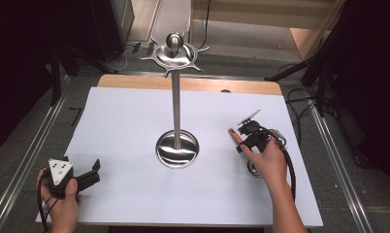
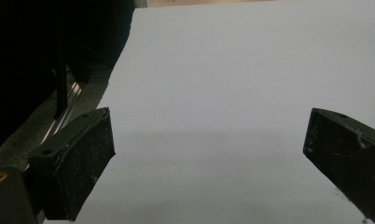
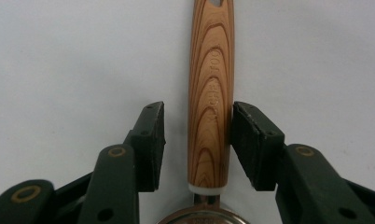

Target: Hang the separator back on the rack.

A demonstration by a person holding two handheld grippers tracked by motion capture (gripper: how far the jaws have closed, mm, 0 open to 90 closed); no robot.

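A utensil with a wooden handle (image 3: 211, 70) and a metal bowl end (image 3: 202, 218) lies flat on the white sheet (image 1: 135, 121) at the right. My right gripper (image 3: 198, 135) straddles that handle (image 1: 235, 135). One pad sits against its side, while the other stands a small gap away, so the handle is not clamped. In the high view the right gripper (image 1: 243, 138) is held low over the utensil by a hand. My left gripper (image 1: 92, 174) rests at the front left, and its jaws (image 2: 209, 135) are wide open over bare sheet.
A tall steel stand (image 1: 176, 107) rises from a round dish base (image 1: 177, 149) at the table's middle. A ring of hooks and a knob (image 1: 175, 51) top it. Wooden table edge (image 1: 135, 81) shows at the back, with dark floor and cables around.
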